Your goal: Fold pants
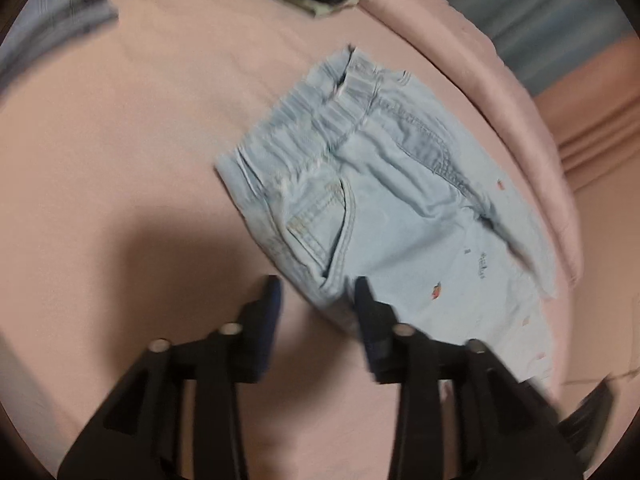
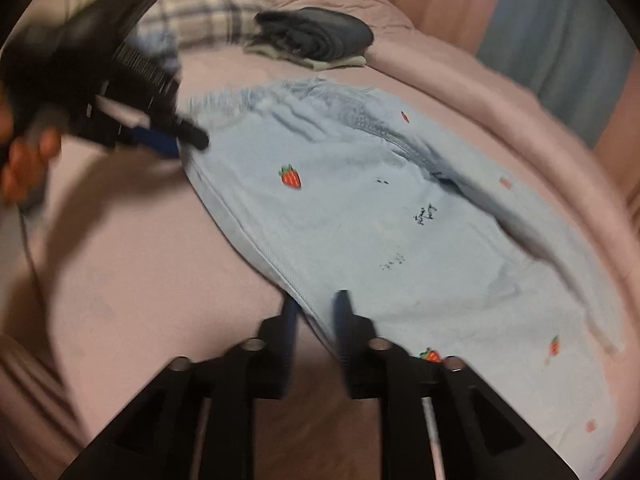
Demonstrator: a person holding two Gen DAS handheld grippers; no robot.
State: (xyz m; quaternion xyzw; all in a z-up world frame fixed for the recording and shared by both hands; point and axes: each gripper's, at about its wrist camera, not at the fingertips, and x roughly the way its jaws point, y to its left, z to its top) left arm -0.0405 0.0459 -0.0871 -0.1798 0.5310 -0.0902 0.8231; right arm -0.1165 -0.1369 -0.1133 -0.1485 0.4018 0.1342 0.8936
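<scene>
Each camera sits on a gripper and looks forward and down along its two black fingers, close above the pink bed sheet (image 1: 120,152). The left wrist view faces the waistband end of the light blue strawberry-print pants (image 1: 384,208). The right wrist view looks along a lower edge of them. Both views show the pants and a dark folded clothes pile (image 2: 316,38) beyond.

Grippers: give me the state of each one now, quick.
Left gripper: jaws apart, straddling the pants edge near the pocket, not pinching.
Right gripper: jaws narrowly apart around the pants' side seam; cannot tell if they grip.
</scene>
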